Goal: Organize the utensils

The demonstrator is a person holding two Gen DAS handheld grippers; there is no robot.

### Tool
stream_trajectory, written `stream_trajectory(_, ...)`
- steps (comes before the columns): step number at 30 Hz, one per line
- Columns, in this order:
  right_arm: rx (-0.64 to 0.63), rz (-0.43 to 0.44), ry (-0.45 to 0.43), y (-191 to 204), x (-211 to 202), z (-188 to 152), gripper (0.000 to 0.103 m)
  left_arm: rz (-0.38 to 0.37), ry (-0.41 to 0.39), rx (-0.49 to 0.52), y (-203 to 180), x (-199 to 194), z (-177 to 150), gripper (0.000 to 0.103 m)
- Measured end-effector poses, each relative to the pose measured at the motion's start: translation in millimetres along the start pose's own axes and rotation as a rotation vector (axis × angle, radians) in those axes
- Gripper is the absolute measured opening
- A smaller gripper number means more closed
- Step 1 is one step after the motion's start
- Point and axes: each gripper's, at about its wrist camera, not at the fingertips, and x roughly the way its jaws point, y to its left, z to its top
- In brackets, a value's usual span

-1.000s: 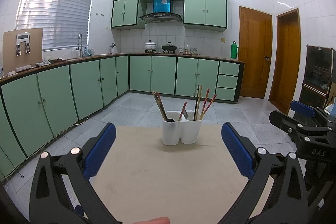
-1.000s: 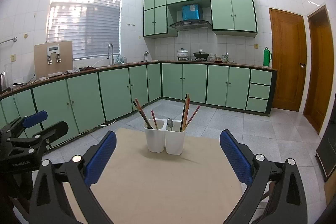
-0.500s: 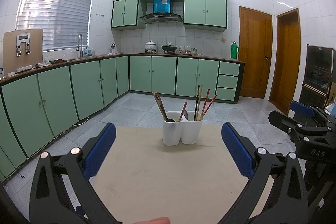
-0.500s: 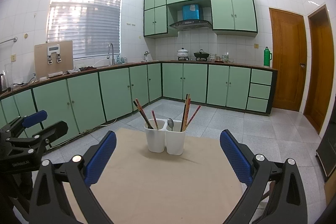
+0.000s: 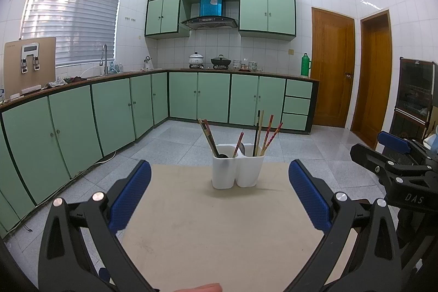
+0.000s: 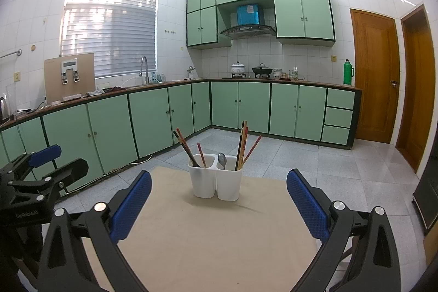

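Nothing has moved since the earlier frames: both grippers hang where they were and the holder sits in the same spot. The beige table (image 5: 219,237) fills the foreground of both wrist views, with the green kitchen cabinets (image 5: 109,114) well behind it. On the far middle of the table stands the white two-compartment holder (image 5: 237,168), upright. Its left compartment holds dark chopsticks (image 6: 184,145) leaning left and one red chopstick (image 6: 201,155); its right compartment holds a metal spoon (image 6: 222,159) against the divider and a bundle of red and pale chopsticks (image 6: 243,147) leaning slightly right.

The left gripper (image 5: 219,199) is spread wide and holds nothing, and the right gripper (image 6: 219,204) is the same, jaws far apart and empty. The holder lies straight ahead of each gripper, apart from both and centred between the blue pads (image 5: 131,196). From the left wrist it sits a touch right of centre, from the right wrist a touch left, so it stands between the two hands; I cannot tell which is nearer. The utensils' long axes run nearly vertical, so a grasp likely calls for closing across a shaft above the rim. Sorting looks incomplete, judging by the mixed contents.
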Motion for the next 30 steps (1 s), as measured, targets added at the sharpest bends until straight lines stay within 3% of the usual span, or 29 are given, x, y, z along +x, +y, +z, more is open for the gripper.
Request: stream_trajectory(30, 0.002, -0.003, 0.003, 2.1, -0.2, -1.9, 0.097, -0.001, 0.003, -0.001, -1.2, -1.3, -0.9, 0.097)
